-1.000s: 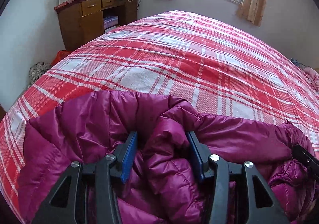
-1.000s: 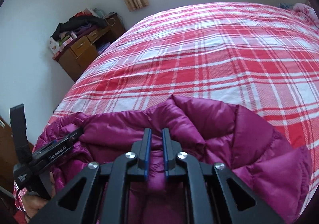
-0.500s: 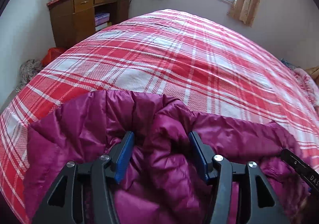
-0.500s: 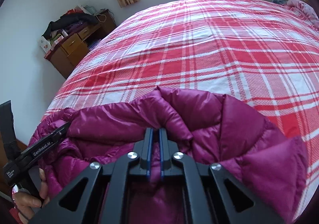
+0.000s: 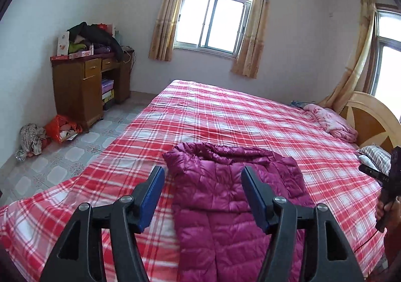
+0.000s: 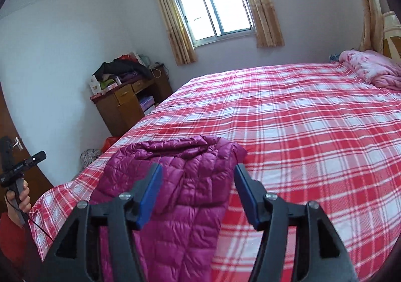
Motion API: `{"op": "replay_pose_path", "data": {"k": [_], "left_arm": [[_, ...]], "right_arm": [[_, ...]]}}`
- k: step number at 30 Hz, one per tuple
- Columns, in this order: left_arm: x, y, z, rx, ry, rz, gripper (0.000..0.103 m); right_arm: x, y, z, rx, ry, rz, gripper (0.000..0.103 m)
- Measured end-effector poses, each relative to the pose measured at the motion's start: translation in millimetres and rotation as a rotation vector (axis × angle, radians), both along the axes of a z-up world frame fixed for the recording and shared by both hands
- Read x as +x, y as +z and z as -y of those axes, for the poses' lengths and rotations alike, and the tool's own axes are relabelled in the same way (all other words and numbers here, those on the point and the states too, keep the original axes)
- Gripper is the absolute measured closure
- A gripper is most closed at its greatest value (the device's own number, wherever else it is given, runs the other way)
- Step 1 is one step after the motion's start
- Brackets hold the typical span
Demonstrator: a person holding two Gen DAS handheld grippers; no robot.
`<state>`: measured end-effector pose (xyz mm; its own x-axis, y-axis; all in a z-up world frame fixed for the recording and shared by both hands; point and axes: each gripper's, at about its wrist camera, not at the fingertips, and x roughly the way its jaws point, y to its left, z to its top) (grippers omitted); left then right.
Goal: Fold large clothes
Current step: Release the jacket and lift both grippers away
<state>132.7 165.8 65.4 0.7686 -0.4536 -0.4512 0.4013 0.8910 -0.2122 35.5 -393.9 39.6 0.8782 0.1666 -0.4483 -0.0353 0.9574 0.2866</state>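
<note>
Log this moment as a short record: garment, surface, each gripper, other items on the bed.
garment: purple down jacket, lying on the bed, held by neither gripper
surface: bed with red plaid sheet
left gripper: jaws just opened, apart, nothing between the pads, above the jacket
right gripper: jaws just opened, apart, nothing gripped
other items: pink blanket bunched by the headboard
beside bed: wooden desk piled with clothes

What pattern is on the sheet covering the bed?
A red, pink and white plaid bed sheet, clearest in the right wrist view.

Home bedroom: plaid-sheeted bed, curtained window, cabinet.
</note>
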Motion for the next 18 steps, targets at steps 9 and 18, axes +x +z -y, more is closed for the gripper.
{"op": "replay_pose_path", "data": {"k": [9, 18], "left_arm": [[-100, -69, -21, 0.149, -0.015, -0.097, 0.031], [-106, -164, 0, 0.155, -0.101, -0.353, 0.031]], "right_arm": [[-92, -58, -11, 0.023, 0.022, -0.135, 0.040], [-122, -121, -42, 0.013, 0.000, -0.255, 0.040]]}}
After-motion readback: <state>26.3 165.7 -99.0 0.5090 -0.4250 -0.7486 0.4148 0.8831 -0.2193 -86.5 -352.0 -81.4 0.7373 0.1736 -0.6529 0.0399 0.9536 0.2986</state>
